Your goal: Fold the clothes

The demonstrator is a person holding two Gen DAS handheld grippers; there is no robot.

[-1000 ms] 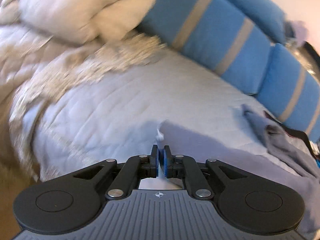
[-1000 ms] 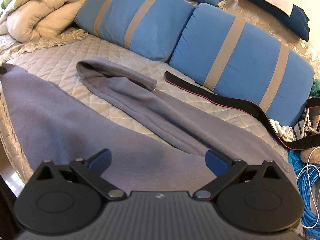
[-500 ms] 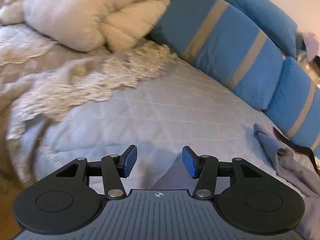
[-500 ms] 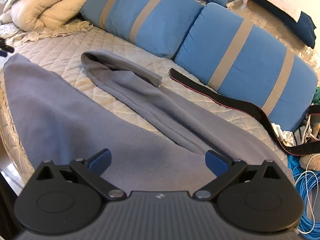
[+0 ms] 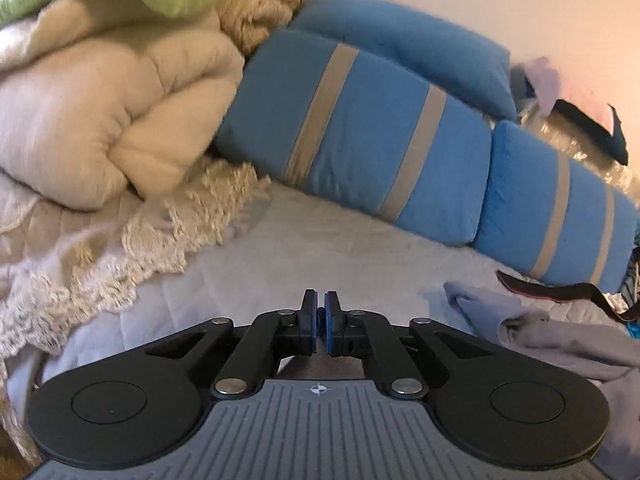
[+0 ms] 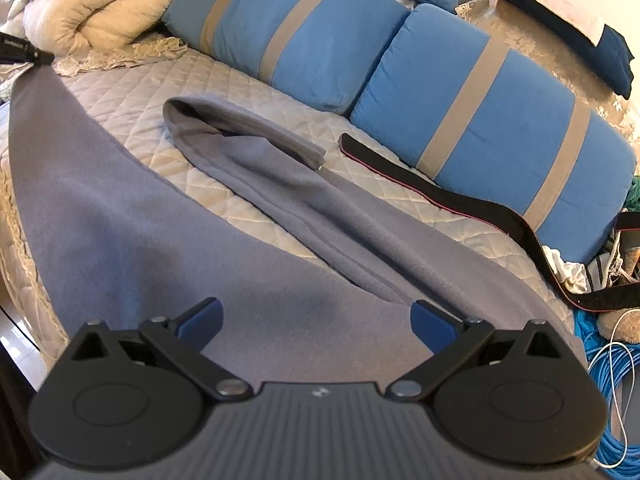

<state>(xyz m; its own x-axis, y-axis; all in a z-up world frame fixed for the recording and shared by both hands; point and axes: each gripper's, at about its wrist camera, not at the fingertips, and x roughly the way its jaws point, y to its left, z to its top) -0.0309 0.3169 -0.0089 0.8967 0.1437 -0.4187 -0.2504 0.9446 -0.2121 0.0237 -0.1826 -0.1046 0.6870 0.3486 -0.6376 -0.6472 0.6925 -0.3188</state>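
Observation:
A grey fleece garment (image 6: 168, 216) lies spread over the quilted bed (image 6: 132, 80), one long sleeve (image 6: 256, 160) folded across it toward the pillows. My right gripper (image 6: 316, 318) is open and empty, low over the garment's near part. My left gripper (image 5: 320, 320) is shut with nothing visible between its pads, over the bed's left side. The garment's crumpled sleeve shows at the right of the left wrist view (image 5: 520, 328). The left gripper's tip shows at the far left of the right wrist view (image 6: 24, 52), at the garment's far corner.
Blue pillows with tan stripes (image 6: 300, 28) line the back of the bed. A cream comforter (image 5: 100, 120) is piled at the left with a lace-edged cover (image 5: 120, 248). A black belt (image 6: 440, 188) lies by the pillows. Blue cable (image 6: 612, 400) sits at the right.
My left gripper opened, let go of the garment's corner, then shut again empty and rose, tilting toward the pillows. My right gripper stayed open and moved slightly forward.

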